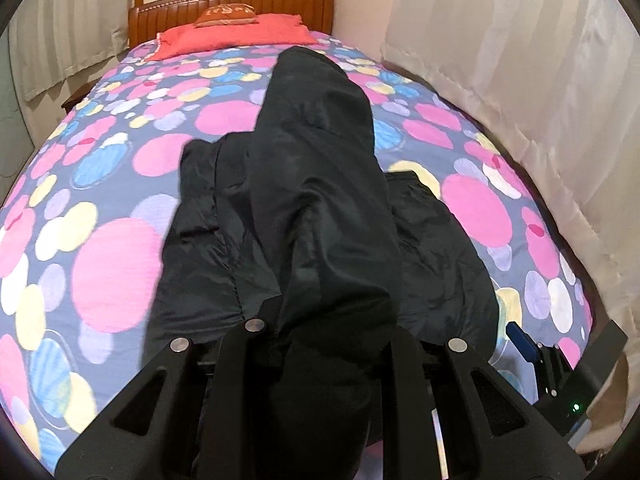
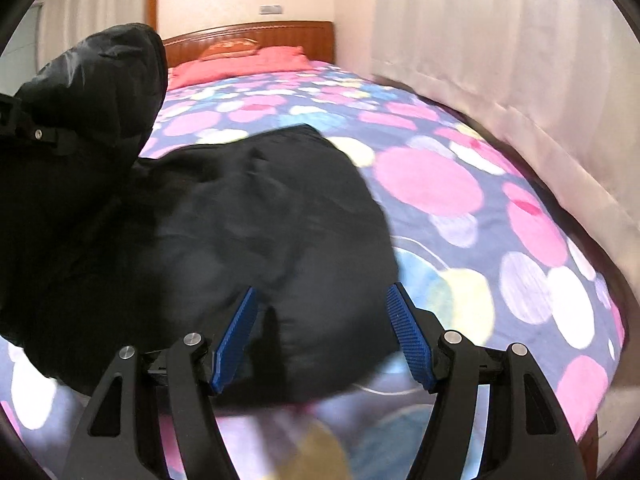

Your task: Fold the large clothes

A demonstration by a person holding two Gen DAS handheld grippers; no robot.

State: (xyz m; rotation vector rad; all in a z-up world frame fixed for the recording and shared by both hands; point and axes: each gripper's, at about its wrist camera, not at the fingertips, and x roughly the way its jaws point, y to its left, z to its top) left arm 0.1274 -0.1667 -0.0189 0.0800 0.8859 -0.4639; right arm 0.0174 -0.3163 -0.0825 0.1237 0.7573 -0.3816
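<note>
A large black padded jacket (image 1: 312, 184) lies on the bed with the spotted cover (image 1: 100, 200). My left gripper (image 1: 332, 344) is shut on a fold of the jacket and lifts that part above the rest; its fingertips are hidden in the cloth. In the right wrist view the lifted part (image 2: 96, 92) hangs at the upper left, held by the left gripper (image 2: 24, 128). My right gripper (image 2: 320, 312) is open, its blue pads (image 2: 236, 332) wide apart just over the near edge of the jacket body (image 2: 260, 208), holding nothing.
A red pillow (image 1: 232, 34) and wooden headboard (image 1: 240, 4) are at the far end of the bed. Pale curtains (image 1: 520, 80) hang close along the bed's right side. The right gripper shows at the lower right of the left wrist view (image 1: 552, 364).
</note>
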